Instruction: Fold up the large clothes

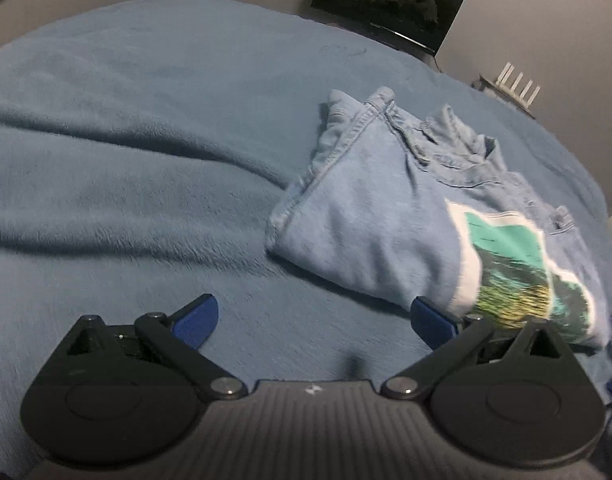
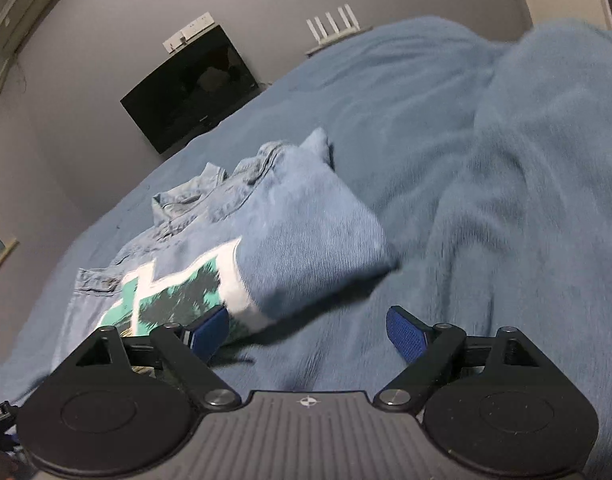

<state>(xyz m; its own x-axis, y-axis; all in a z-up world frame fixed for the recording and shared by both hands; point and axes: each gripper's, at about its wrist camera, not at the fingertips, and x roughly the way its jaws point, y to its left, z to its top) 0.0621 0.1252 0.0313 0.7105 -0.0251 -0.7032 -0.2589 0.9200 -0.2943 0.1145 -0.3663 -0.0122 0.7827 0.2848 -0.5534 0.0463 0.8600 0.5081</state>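
Note:
A light blue denim jacket (image 1: 386, 208) with a teal, white and black print on it lies folded on a blue blanket. It also shows in the right wrist view (image 2: 306, 232). My left gripper (image 1: 312, 316) is open and empty, just in front of the jacket's near left edge; its right finger sits against the cloth. My right gripper (image 2: 308, 330) is open and empty, just in front of the jacket's near right corner; its left finger is by the print.
The blue fleece blanket (image 1: 126, 168) covers the bed, with long wrinkles on the left and a raised heap (image 2: 546, 140) at the right. A dark monitor (image 1: 390, 4) and a white router (image 1: 514, 88) stand by the grey wall behind.

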